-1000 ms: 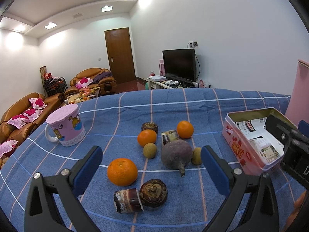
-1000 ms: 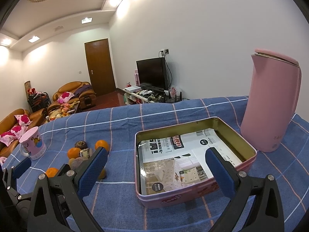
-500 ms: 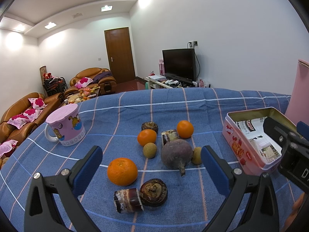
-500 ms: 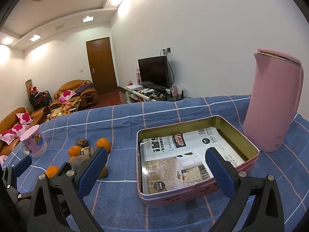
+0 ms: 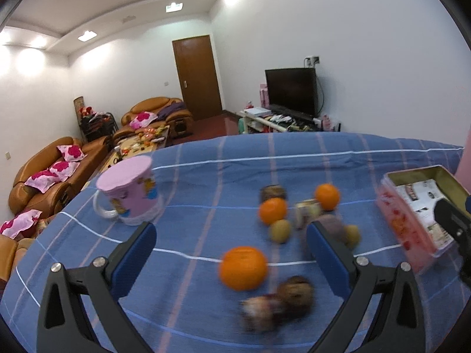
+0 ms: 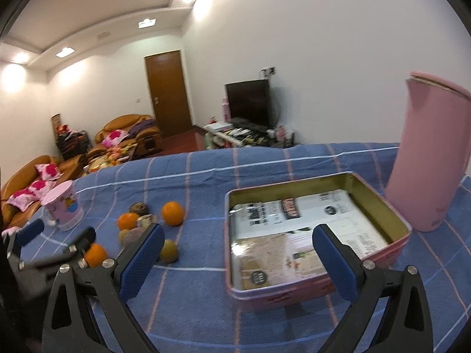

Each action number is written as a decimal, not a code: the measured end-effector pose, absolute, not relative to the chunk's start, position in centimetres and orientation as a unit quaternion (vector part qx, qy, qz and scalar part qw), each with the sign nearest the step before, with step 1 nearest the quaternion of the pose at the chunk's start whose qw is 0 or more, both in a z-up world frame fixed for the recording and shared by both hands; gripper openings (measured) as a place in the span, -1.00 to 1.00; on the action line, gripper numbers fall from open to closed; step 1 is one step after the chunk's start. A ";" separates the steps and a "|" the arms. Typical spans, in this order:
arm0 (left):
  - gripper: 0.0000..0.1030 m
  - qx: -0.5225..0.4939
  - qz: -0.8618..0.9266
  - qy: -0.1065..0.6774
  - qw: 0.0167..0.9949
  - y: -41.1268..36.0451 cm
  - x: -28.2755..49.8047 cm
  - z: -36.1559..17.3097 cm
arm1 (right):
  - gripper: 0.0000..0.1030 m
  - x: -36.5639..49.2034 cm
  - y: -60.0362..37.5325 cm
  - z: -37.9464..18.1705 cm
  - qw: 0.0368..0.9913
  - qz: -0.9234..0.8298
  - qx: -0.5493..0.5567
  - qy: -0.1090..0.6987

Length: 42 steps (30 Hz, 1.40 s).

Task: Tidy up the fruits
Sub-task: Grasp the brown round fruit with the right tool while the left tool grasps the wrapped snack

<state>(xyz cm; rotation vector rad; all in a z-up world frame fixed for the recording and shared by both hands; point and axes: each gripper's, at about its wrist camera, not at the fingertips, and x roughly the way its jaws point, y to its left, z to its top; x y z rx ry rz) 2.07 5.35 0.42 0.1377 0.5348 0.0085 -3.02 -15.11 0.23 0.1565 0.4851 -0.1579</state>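
Fruits (image 5: 243,267) loose between mug (image 5: 129,191) and tin (image 6: 318,235); kettle (image 6: 426,158) behind; both hand-held grippers wide, empty.

Three oranges (image 5: 243,267); one mug (image 5: 129,189); one tin (image 6: 318,235); one kettle (image 6: 426,153).

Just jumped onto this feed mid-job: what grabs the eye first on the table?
A scatter of fruit on the blue checked tablecloth, led by the big orange nearest the open left claw. To its right sits an open pink tin lined with printed paper, no fruit inside, with the open right claw before it. A tall pink kettle stands beside the tin, and a pink mug sits at the far left.
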 end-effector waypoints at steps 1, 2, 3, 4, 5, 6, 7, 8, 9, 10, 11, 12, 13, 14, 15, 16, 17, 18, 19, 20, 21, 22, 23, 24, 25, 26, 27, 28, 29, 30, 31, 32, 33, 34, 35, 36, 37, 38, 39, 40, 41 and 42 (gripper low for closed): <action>1.00 0.072 0.020 0.271 0.960 6.4 2.4 0.2 | 0.76 -2.9 -14.9 0.1 0.964 -0.064 0.078 0.246; 1.00 0.076 0.034 0.275 0.958 7.1 2.6 0.0 | 0.57 -2.6 -14.6 -0.1 0.962 -0.047 0.079 0.255; 1.00 0.079 0.046 0.283 0.955 7.9 2.8 -0.3 | 0.38 -2.3 -14.4 -0.3 0.960 -0.029 0.080 0.267; 1.00 0.079 0.052 0.292 0.952 8.6 3.1 -0.5 | 0.29 -1.9 -14.0 -0.7 0.956 -0.011 0.083 0.280; 1.00 0.075 0.054 0.299 0.950 9.3 3.3 -0.7 | 0.11 -1.5 -13.7 -1.1 0.951 0.014 0.088 0.297; 1.00 0.072 0.053 0.304 0.949 9.7 3.4 -0.8 | 0.02 -1.1 -13.4 -1.6 0.945 0.035 0.094 0.312; 1.00 0.068 0.053 0.308 0.948 10.3 3.4 -0.8 | 0.00 -0.7 -13.0 -2.0 0.939 0.053 0.098 0.326; 1.00 0.065 0.057 0.310 0.947 10.8 3.6 -0.9 | -0.02 -0.3 -12.6 -2.5 0.931 0.074 0.102 0.341; 1.00 0.065 0.060 0.310 0.947 11.1 3.6 -0.9 | -0.03 -0.1 -12.2 -2.7 0.929 0.085 0.104 0.346; 1.00 0.064 0.061 0.311 0.946 11.5 3.5 -0.8 | -0.04 0.0 -11.9 -2.9 0.925 0.100 0.107 0.351; 1.00 0.061 0.057 0.314 0.946 11.9 3.5 -0.8 | -0.04 0.0 -11.5 -3.0 0.921 0.117 0.110 0.354; 1.00 0.059 0.054 0.314 0.946 12.0 3.4 -0.8 | -0.04 0.2 -11.1 -3.2 0.920 0.126 0.111 0.355; 1.00 0.053 0.051 0.315 0.946 12.3 3.3 -0.8 | -0.04 0.2 -10.6 -3.2 0.918 0.136 0.111 0.356; 1.00 0.048 0.047 0.316 0.946 12.2 3.4 -0.6 | -0.04 0.3 -10.1 -3.3 0.916 0.143 0.109 0.358; 1.00 0.046 0.043 0.318 0.946 12.2 3.4 -0.6 | -0.04 0.4 -9.7 -3.5 0.913 0.151 0.108 0.362; 1.00 0.045 0.039 0.318 0.946 12.1 3.4 -0.5 | -0.04 0.4 -9.3 -3.6 0.911 0.155 0.108 0.365; 1.00 0.049 0.036 0.318 0.946 11.9 3.3 -0.5 | -0.04 0.7 -8.9 -3.9 0.909 0.158 0.106 0.372; 1.00 0.053 0.035 0.317 0.946 11.7 3.2 -0.5 | -0.04 1.0 -8.5 -4.1 0.906 0.160 0.103 0.379; 0.99 0.057 0.033 0.316 0.946 11.5 3.2 -0.5 | -0.04 1.3 -8.2 -4.4 0.903 0.162 0.100 0.385; 0.99 0.058 0.030 0.316 0.946 11.5 3.1 -0.4 | -0.04 1.6 -7.9 -4.6 0.900 0.165 0.099 0.391; 0.99 0.058 0.028 0.316 0.947 11.4 3.1 -0.4 | -0.04 1.7 -7.7 -4.7 0.898 0.167 0.100 0.394; 0.99 0.057 0.027 0.315 0.947 11.4 3.1 -0.3 | -0.04 1.9 -7.4 -4.8 0.896 0.170 0.100 0.398; 0.99 0.055 0.027 0.313 0.948 11.5 3.0 -0.2 | -0.04 2.1 -7.1 -5.0 0.893 0.173 0.099 0.403; 0.99 0.054 0.029 0.313 0.948 11.6 3.0 -0.2 | -0.04 2.2 -7.0 -5.2 0.891 0.174 0.098 0.408; 0.99 0.051 0.031 0.313 0.948 11.7 3.0 -0.2 | -0.04 2.5 -6.6 -5.4 0.887 0.178 0.096 0.414; 0.99 0.047 0.034 0.314 0.948 12.0 3.0 -0.2 | -0.04 2.7 -6.2 -5.6 0.885 0.182 0.094 0.419; 0.99 0.042 0.037 0.315 0.948 12.3 3.1 -0.2 | -0.04 3.0 -5.7 -5.8 0.881 0.186 0.091 0.425; 0.99 0.037 0.039 0.315 0.947 12.5 3.1 -0.2 | -0.04 3.3 -5.2 -6.0 0.879 0.188 0.087 0.429; 0.99 0.031 0.040 0.316 0.947 12.8 3.1 -0.2 | -0.04 3.4 -4.7 -6.0 0.882 0.185 0.076 0.426; 0.99 0.025 0.041 0.317 0.947 13.0 3.3 -0.3 | -0.04 3.6 -4.2 -6.0 0.883 0.185 0.069 0.427; 0.99 0.020 0.042 0.318 0.947 13.2 3.3 -0.3 | -0.03 3.8 -3.7 -6.1 0.883 0.187 0.064 0.427; 0.99 0.018 0.041 0.318 0.947 13.2 3.3 -0.3 | -0.03 3.8 -3.5 -6.0 0.883 0.185 0.058 0.427; 0.99 0.017 0.040 0.318 0.947 13.2 3.3 -0.3 | -0.03 3.8 -3.1 -6.0 0.884 0.184 0.049 0.427; 0.99 0.018 0.039 0.318 0.947 13.2 3.3 -0.4 | -0.04 3.8 -2.8 -6.1 0.885 0.181 0.041 0.428; 0.99 0.019 0.035 0.317 0.947 13.1 3.3 -0.4 | -0.06 3.8 -2.6 -6.0 0.885 0.178 0.032 0.428; 0.99 0.021 0.032 0.316 0.948 13.0 3.3 -0.4 | -0.21 3.8 -2.4 -6.1 0.886 0.177 0.025 0.428; 0.99 0.021 0.028 0.316 0.948 12.8 3.2 -0.4 | -0.21 3.8 -2.3 -6.2 0.887 0.172 0.015 0.429; 0.99 0.021 0.018 0.315 0.949 12.7 3.2 -0.4 | -0.21 3.7 -2.3 -6.2 0.887 0.171 0.011 0.428; 0.99 0.021 0.011 0.316 0.949 12.5 3.1 -0.4 | -0.21 3.5 -2.5 -6.2 0.887 0.171 0.012 0.428; 0.96 0.021 0.004 0.316 0.949 12.3 3.0 -0.4 | -0.21 3.3 -2.8 -6.1 0.888 0.170 0.015 0.427; 0.93 0.020 -0.011 0.315 0.949 12.1 2.9 -0.3 | -0.21 3.1 -3.3 -6.0 0.891 0.167 0.019 0.423; 0.86 0.017 -0.023 0.316 0.948 12.0 2.7 -0.3 | -0.21 2.7 -3.8 -5.7 0.893 0.164 0.023 0.417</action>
